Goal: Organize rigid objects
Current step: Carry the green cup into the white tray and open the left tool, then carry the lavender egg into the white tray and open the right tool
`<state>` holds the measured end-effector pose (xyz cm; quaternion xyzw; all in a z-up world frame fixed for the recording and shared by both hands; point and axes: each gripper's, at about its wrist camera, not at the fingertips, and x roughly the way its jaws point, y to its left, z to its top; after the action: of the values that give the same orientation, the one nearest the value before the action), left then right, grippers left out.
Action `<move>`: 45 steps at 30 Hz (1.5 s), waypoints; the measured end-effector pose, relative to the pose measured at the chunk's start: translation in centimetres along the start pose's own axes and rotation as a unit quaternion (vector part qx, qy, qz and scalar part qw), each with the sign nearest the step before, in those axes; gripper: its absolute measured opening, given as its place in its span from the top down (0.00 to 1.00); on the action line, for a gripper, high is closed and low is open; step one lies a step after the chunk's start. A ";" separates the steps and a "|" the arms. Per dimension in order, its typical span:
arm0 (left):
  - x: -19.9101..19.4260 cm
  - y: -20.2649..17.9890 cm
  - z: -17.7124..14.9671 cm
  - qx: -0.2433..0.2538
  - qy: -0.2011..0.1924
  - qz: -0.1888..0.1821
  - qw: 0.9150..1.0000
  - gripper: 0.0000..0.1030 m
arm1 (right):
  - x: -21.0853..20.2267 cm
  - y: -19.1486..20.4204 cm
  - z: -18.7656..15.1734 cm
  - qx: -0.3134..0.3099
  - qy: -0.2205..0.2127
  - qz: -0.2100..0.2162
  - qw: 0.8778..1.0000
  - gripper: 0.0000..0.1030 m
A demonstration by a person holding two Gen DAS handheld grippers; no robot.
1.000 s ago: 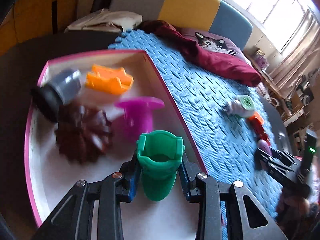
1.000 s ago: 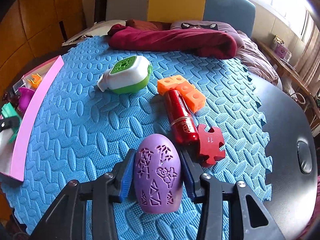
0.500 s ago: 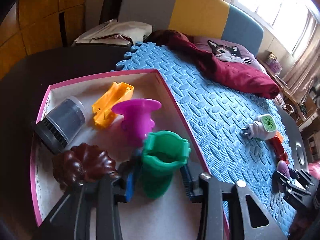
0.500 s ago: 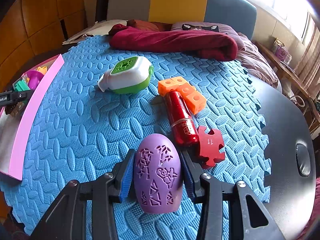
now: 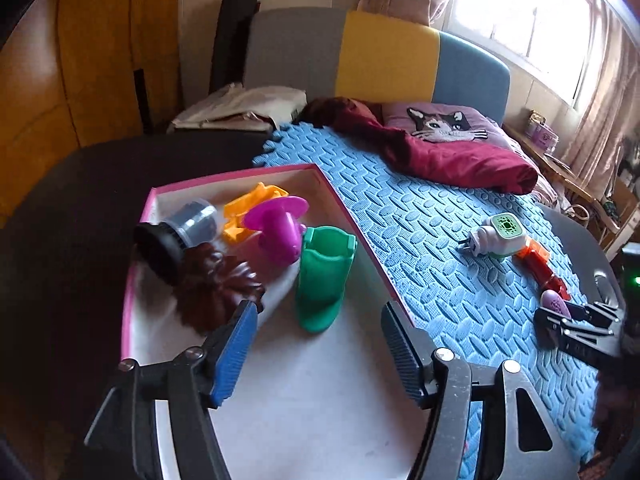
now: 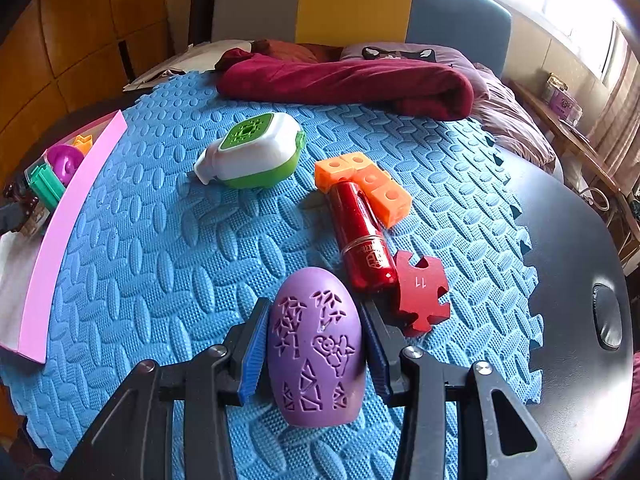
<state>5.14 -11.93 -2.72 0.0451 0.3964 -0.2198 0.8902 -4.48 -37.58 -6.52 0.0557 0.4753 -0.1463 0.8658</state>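
Left gripper (image 5: 316, 354): jaws have just been opening and stand wide apart, nothing between the blue pads. It hangs over the near, bare part of the pink-rimmed tray (image 5: 360, 236), floor white and unoccupied under the pads. Green cup (image 5: 324, 278) stands free just beyond the fingertips, touching neither pad, close to the tray's right wall. Beyond the cup: magenta flanged piece (image 5: 278, 228), then orange piece (image 5: 250, 208) toward the tray's far corner. Left of the cup: brown fluted mould (image 5: 216, 286), close to the left pad, and a grey jar with black cap (image 5: 176, 232) lying tilted near the tray's left rim.

Right gripper (image 6: 316, 344): jaws partly closed, both blue pads pressing the sides of the purple egg (image 6: 316, 344), which sits on the blue foam mat (image 6: 160, 240). Just right of the egg: red notched block (image 6: 420, 292), marked 11, touching the end of a red cylinder (image 6: 362, 240). Orange cube piece (image 6: 364, 180) lies against the cylinder's far end. White-and-green plug-in device (image 6: 252, 152) lies further out, left of the cubes. Between egg and tray the mat is open. Maroon cloth (image 6: 344, 80) runs along the mat's far edge; the jigsaw edge at right meets the dark tabletop (image 6: 568, 280).
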 end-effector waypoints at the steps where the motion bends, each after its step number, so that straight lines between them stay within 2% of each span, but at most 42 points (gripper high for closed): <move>1: -0.5 -0.1 -0.3 0.003 -0.005 0.004 1.000 0.37 | 0.0 -0.2 0.0 0.006 0.002 0.004 1.000 0.57; 6: -2.1 0.1 -1.0 0.006 -0.018 0.011 1.000 0.36 | 0.0 -0.2 0.0 0.010 0.000 0.004 1.000 0.57; 13: -2.8 0.9 -1.7 -0.008 -0.011 0.009 1.000 0.35 | -0.2 0.7 -0.2 -0.015 -0.007 -0.014 1.000 0.58; 29: -3.6 4.0 -2.3 -0.043 -0.011 0.031 0.999 0.35 | -0.4 0.8 -0.1 -0.021 -0.011 -0.020 1.000 0.58; 31: -3.6 4.6 -2.5 -0.050 -0.010 0.035 0.998 0.35 | -0.5 0.8 0.0 -0.017 -0.012 -0.016 1.000 0.58; 36: -3.5 6.2 -3.0 -0.065 -0.003 0.050 0.997 0.35 | -1.2 1.3 0.2 -0.009 -0.026 0.026 0.999 0.58; 39: -3.4 7.0 -3.4 -0.073 0.000 0.055 0.996 0.35 | -0.4 2.2 0.0 -0.028 -0.007 0.025 0.999 0.58; 45: -4.0 7.5 -3.5 -0.073 -0.008 0.065 0.995 0.35 | -0.5 2.2 -0.1 -0.026 -0.010 0.023 0.999 0.58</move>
<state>3.57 -2.89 -2.95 0.0040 0.4010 -0.1327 0.9064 -4.12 -35.41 -6.23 0.0427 0.4690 -0.1141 0.8748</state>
